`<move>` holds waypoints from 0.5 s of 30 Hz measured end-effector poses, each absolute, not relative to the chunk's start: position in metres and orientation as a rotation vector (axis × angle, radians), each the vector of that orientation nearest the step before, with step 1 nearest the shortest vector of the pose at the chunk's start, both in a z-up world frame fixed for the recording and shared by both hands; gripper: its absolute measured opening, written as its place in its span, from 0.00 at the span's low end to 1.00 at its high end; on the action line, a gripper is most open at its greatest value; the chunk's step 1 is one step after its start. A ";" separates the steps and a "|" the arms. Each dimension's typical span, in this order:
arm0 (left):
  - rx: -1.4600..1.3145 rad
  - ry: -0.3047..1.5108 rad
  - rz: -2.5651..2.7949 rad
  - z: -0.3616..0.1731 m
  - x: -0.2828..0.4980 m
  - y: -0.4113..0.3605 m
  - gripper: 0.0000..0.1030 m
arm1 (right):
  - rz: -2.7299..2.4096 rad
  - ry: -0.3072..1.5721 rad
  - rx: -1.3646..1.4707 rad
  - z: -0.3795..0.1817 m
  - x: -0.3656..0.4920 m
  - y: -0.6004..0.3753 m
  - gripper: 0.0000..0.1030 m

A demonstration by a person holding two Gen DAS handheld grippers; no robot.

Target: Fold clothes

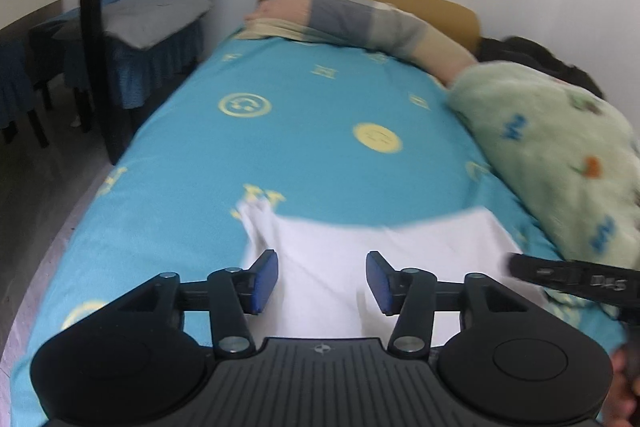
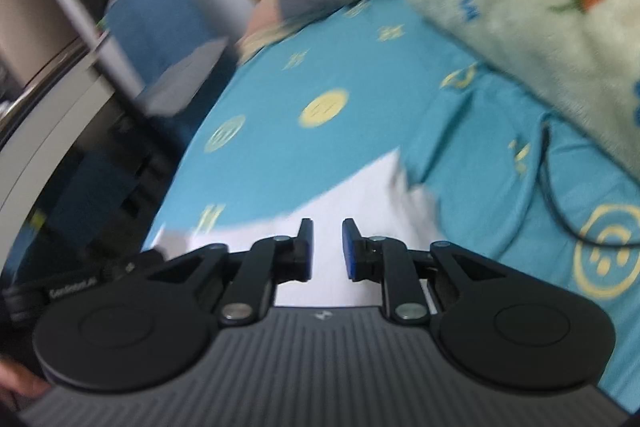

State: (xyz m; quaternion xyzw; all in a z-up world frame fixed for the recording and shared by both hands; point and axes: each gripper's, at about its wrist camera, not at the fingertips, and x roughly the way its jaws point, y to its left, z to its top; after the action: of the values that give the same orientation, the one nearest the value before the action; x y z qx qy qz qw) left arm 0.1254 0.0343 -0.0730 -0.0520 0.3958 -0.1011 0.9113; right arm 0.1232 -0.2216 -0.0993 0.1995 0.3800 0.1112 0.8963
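A white cloth (image 1: 360, 251) lies flat on the blue bedsheet (image 1: 320, 99), near the bed's front edge. The left gripper (image 1: 322, 281) and right gripper (image 2: 326, 251) hang over it, jaws apart, pinching nothing. A green blanket (image 1: 560, 155) sits heaped alongside.

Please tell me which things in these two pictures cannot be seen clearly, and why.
- White cloth, left wrist view: near part hidden behind the left gripper; far edge blurred.
- White cloth, right wrist view: near part hidden by the right gripper; outline smeared.
- Black cable: runs off the right edge.
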 end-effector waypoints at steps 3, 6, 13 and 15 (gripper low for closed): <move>-0.142 0.848 -0.242 -0.073 0.097 0.028 0.51 | 0.235 0.786 0.348 -0.092 0.097 -0.209 0.74; -0.143 0.885 -0.226 -0.082 0.080 0.024 0.51 | 0.206 0.754 0.316 -0.086 0.074 -0.204 0.73; -0.150 1.037 -0.198 -0.112 0.085 0.029 0.51 | 0.174 0.907 0.230 -0.123 0.071 -0.199 0.68; -0.196 1.040 -0.206 -0.109 0.084 0.036 0.51 | 0.170 0.935 0.293 -0.127 0.075 -0.207 0.68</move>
State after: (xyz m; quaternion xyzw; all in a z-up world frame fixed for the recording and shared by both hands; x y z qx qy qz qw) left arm 0.0836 0.0357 -0.1089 -0.0932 0.4951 -0.0980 0.8583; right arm 0.0747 -0.2072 -0.1274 0.1406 0.4484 0.0816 0.8789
